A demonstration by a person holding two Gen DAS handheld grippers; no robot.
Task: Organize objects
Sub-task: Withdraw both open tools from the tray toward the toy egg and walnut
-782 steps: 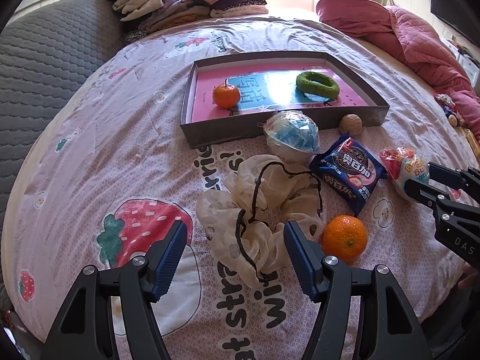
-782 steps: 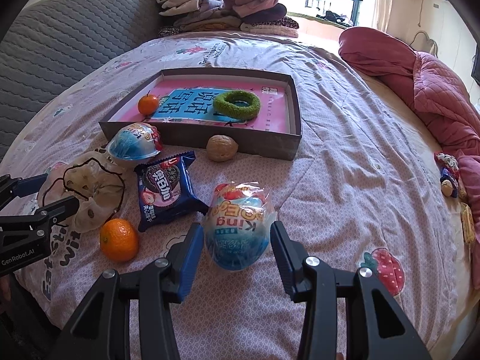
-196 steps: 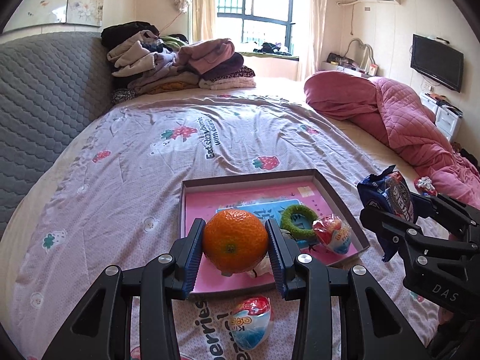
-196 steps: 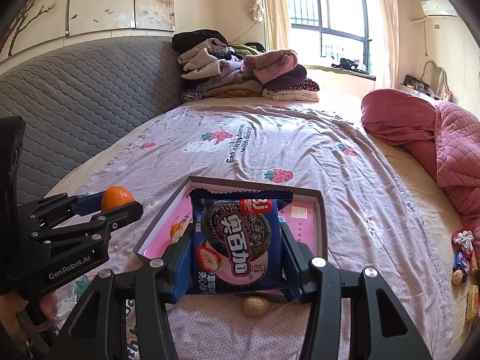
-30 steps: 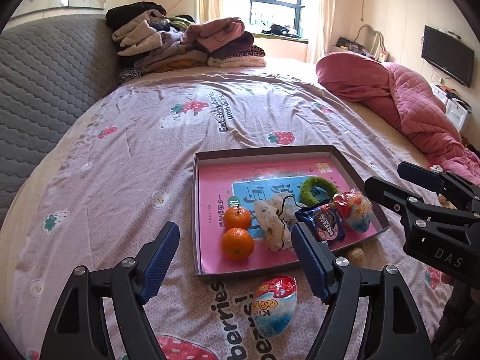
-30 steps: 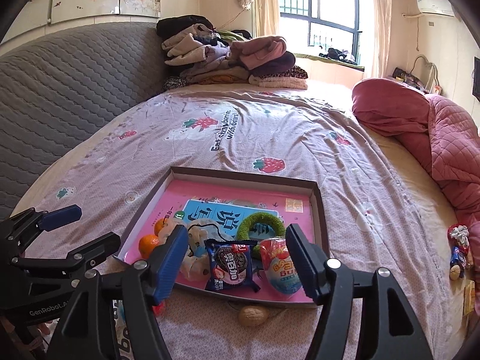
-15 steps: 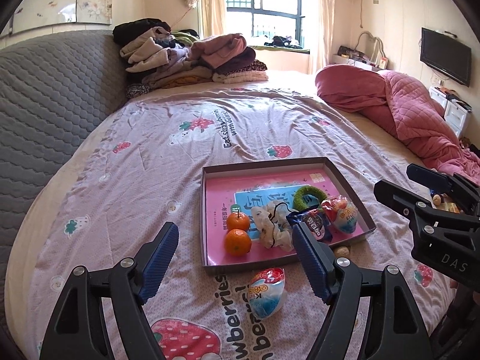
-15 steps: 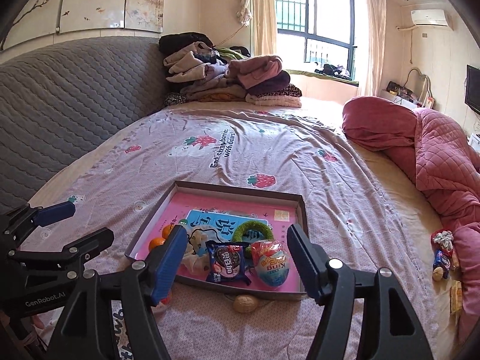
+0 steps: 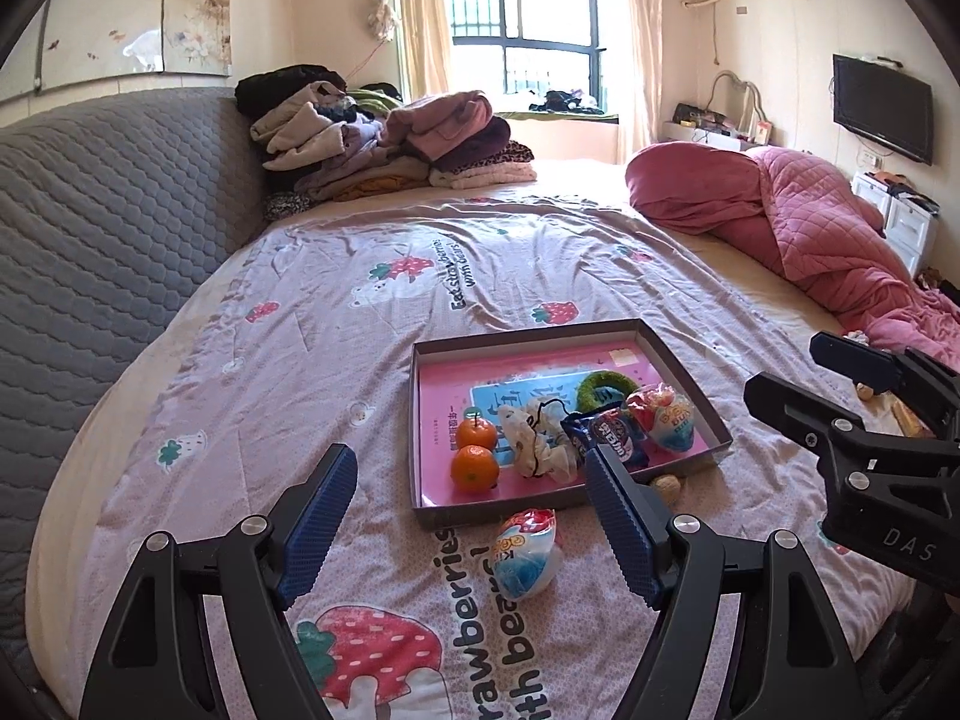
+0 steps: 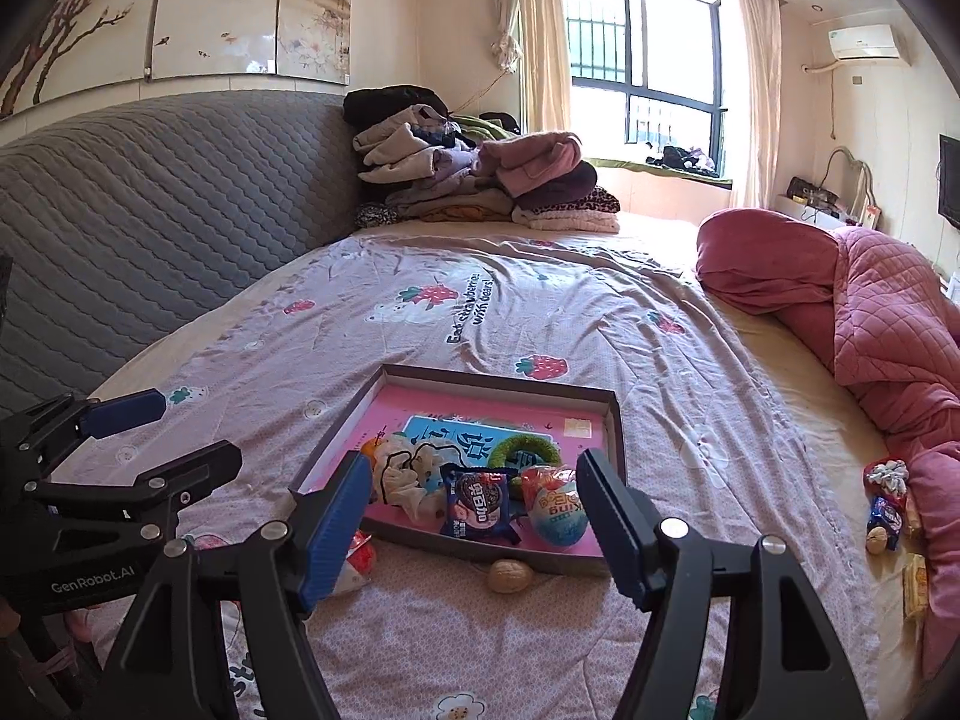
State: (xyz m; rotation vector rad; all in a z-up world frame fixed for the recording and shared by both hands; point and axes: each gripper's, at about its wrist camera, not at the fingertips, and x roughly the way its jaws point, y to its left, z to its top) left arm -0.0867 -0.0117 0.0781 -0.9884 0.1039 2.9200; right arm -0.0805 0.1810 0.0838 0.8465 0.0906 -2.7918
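Both sets of fingers spread wide, nothing between them: left gripper (image 9: pixel 471 516), right gripper (image 10: pixel 477 519), right just finished opening. Tray (image 9: pixel 414 420) on bed holds two oranges (image 9: pixel 475 468), scrunchie, cookie pack (image 10: pixel 477 504), one egg. Second egg (image 9: pixel 528 552) and walnut (image 10: pixel 509 576) sit outside, by its near wall.

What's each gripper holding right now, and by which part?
Nothing. The left gripper and right gripper are both open with bare fingers, raised above the bed. The egg toy and walnut lie loose on the bedsheet.
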